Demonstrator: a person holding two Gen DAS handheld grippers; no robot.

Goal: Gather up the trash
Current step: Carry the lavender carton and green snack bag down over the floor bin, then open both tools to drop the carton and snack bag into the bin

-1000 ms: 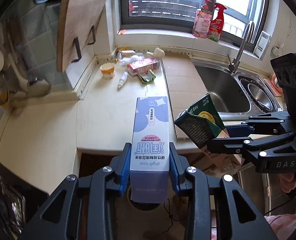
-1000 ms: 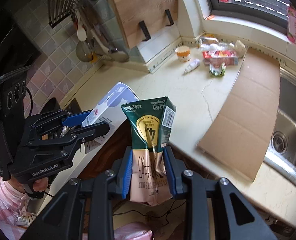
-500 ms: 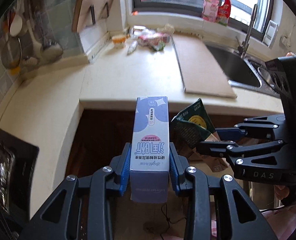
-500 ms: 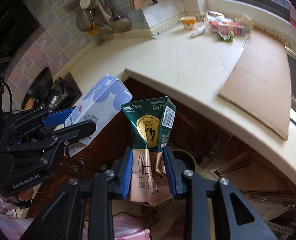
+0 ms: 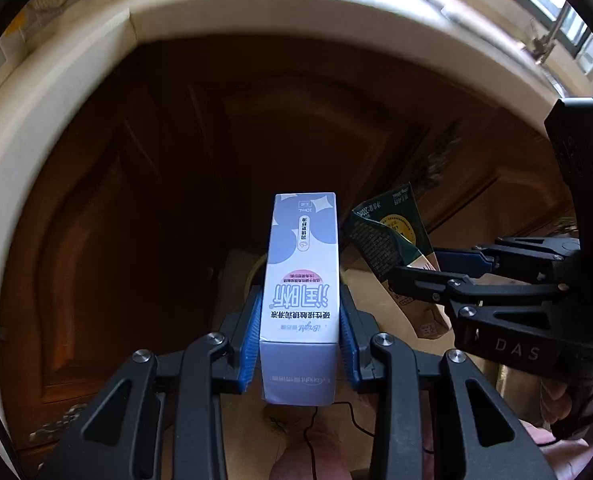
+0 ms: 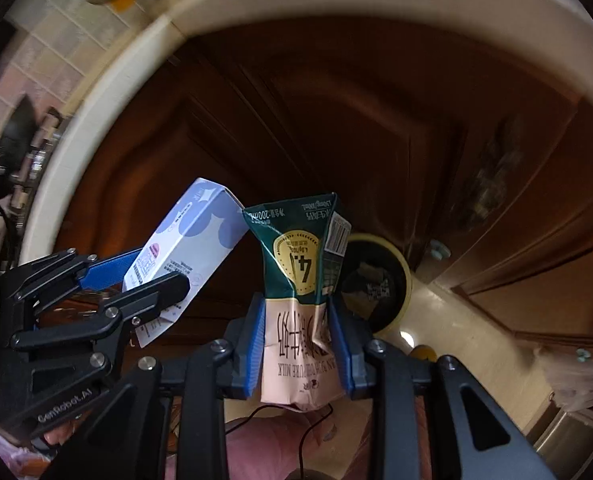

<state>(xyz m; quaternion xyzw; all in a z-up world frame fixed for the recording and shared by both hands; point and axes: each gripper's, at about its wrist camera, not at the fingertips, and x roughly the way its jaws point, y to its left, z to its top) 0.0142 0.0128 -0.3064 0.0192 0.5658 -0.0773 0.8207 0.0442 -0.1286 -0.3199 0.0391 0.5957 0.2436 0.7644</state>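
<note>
bin point(image 6: 380, 280) below milk carton point(image 6: 302, 264), right view only

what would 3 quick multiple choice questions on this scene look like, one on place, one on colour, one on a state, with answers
1. Where is the round bin?
A. on the floor by the cabinets
B. on the counter
C. in the sink

2. What colour is the top of the milk carton?
A. red
B. dark green
C. yellow

3. What is the left gripper doing?
A. open and empty
B. shut on a spoon
C. shut on the pale blue box

Answers: 1 A, it sits low beside the wooden doors. 2 B, green above a beige base. 3 C, both blue pads press the box's sides.
</note>
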